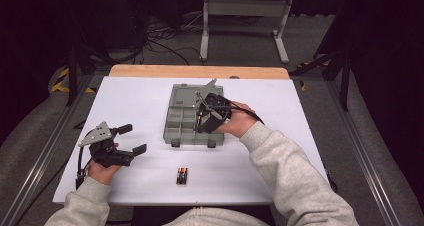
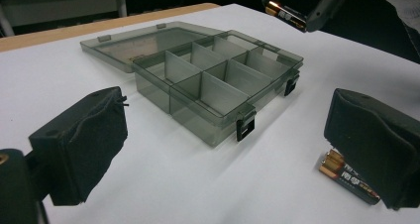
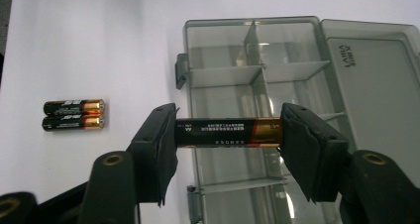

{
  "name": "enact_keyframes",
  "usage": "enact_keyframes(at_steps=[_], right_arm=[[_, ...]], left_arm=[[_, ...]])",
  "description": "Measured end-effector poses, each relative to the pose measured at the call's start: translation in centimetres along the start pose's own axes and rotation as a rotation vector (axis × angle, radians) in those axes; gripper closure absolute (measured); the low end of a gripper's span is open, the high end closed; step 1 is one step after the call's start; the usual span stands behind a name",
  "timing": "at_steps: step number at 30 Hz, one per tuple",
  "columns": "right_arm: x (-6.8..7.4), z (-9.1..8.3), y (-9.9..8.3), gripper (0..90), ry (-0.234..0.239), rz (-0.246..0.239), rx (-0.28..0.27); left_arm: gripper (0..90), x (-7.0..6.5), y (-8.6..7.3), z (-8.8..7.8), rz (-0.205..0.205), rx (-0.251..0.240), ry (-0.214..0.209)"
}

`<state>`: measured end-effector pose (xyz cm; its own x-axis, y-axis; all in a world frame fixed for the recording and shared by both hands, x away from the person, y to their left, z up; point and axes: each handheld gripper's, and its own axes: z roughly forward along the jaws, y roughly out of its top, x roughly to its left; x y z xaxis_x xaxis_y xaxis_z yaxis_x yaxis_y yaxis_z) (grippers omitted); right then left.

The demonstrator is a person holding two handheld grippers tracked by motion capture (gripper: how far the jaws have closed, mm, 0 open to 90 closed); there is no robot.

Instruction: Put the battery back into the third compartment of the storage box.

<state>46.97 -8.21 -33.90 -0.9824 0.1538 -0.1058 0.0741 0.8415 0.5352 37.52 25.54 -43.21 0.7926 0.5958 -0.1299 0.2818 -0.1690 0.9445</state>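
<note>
- Resting at the left of the white table [image 1: 135,93], the left gripper [image 1: 131,139] sits in the person's left hand [image 1: 102,167] with its two black jaws spread wide and nothing between them; the grey three-cornered plate [image 1: 98,133] stands on top of it.
- In the left gripper view the pads [image 2: 81,144] frame bare table, with the box ahead and the two spare batteries partly hidden behind the right-hand pad.
- Next along, near the front edge of the table, two spare batteries [image 1: 182,176] lie side by side and touching, black with gold ends, just in front of the box and apart from both grippers.
- At the middle of the table stands the grey see-through box [image 1: 176,122], its lid [image 3: 376,80] swung fully open and lying flat on the far side, its dividers forming several compartments, its two black latches [image 2: 245,126] on the near wall.
- Over the right half of the box hangs the right gripper [image 1: 201,121], held in the right hand [image 1: 239,122], cable trailing across the wrist.
- Its jaws are clamped on the held battery [image 3: 228,132], one pad at each end, so the battery spans the gap crosswise, above the compartments and clear of the box floor.
</note>
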Motion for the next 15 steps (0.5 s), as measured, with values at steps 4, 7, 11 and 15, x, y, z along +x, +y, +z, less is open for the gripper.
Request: enact_keyframes(at_steps=[4,7,11,15], right_arm=[[-0.7,-0.2,0.3,41.1,-0.010,-0.004,0.005],[-1.4,-0.4,0.5,41.2,-0.019,0.006,-0.004],[-2.3,-0.2,0.7,41.1,-0.021,-0.003,0.004],[-3.4,0.1,0.6,41.1,-0.017,-0.001,0.009]], left_arm=[[3.5,0.0,0.0,0.0,0.000,0.001,0.001],[3.5,0.0,0.0,0.0,0.000,0.003,0.002],[4.3,0.0,0.0,0.0,0.004,0.011,0.003],[5.4,0.1,0.0,0.0,0.007,0.011,0.000]])
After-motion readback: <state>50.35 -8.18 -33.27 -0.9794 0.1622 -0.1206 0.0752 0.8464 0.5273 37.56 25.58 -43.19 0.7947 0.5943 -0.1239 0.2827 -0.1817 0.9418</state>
